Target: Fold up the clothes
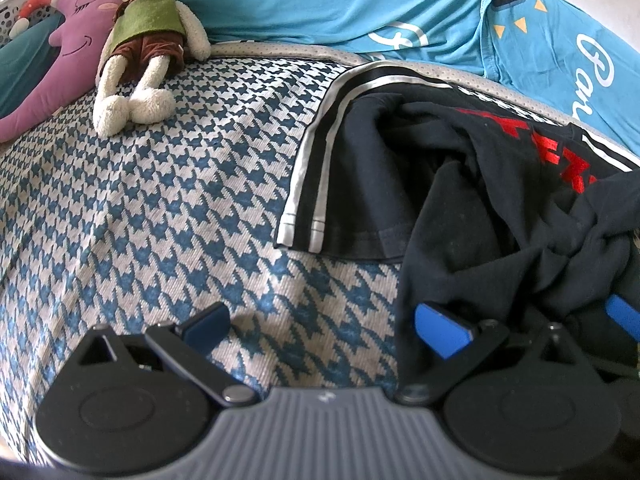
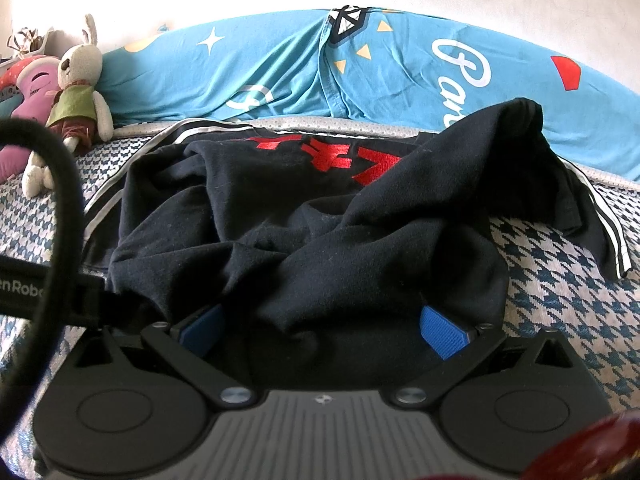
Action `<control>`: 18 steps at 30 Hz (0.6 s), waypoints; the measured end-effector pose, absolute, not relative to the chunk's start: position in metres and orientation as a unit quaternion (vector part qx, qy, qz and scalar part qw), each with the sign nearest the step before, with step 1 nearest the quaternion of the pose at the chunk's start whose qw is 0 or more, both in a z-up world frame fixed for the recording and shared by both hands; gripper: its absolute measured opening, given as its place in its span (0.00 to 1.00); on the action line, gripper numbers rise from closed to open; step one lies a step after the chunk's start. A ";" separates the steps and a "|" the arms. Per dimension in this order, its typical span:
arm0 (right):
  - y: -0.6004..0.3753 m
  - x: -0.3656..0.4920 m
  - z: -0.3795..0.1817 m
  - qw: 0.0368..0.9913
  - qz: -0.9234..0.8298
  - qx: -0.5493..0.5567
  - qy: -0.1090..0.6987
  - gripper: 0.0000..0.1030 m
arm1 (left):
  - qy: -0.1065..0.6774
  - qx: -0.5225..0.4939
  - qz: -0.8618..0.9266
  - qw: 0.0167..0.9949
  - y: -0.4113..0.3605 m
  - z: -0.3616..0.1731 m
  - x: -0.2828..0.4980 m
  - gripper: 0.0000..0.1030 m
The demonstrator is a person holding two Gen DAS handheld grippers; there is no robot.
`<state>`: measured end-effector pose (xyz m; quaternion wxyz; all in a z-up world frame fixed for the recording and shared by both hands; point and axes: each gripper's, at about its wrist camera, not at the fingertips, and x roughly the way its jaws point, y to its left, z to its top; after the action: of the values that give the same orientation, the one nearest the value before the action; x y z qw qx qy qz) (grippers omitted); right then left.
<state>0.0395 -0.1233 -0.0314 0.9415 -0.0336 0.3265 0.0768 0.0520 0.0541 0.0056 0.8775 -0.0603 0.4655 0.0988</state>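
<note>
I see right gripper (image 2: 322, 330) at frame bottom, jaws spread wide | black T-shirt (image 2: 304, 216) with red lettering bunched between my blue pads (image 2: 444, 330), centre | houndstooth bedcover (image 2: 560, 292) lower right | blue quilt (image 2: 280, 76) across top | plush rabbit (image 2: 78, 96) upper left

The left gripper (image 1: 322, 326) points forward, low, with its blue-padded fingers (image 1: 440, 330) spread wide. The right gripper (image 2: 322, 330) is likewise spread wide, its fingers (image 2: 444, 330) level; whether the pads touch anything is hard to tell.
</note>
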 end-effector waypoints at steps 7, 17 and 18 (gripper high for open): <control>-0.124 0.041 -0.031 0.941 0.080 -0.032 0.326 1.00 | 0.465 -0.062 0.101 0.877 0.056 0.007 0.051 1.00; -0.124 0.040 -0.031 0.941 0.080 -0.033 0.326 1.00 | 0.463 -0.068 0.108 0.877 0.062 0.014 0.050 1.00; -0.124 0.040 -0.031 0.941 0.080 -0.033 0.326 1.00 | 0.463 -0.069 0.110 0.877 0.062 0.015 0.050 1.00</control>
<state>0.0405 -0.1239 -0.0314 0.9413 -0.0327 0.3262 0.0804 0.0502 0.0625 0.0145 0.8771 -0.0685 0.4625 0.1102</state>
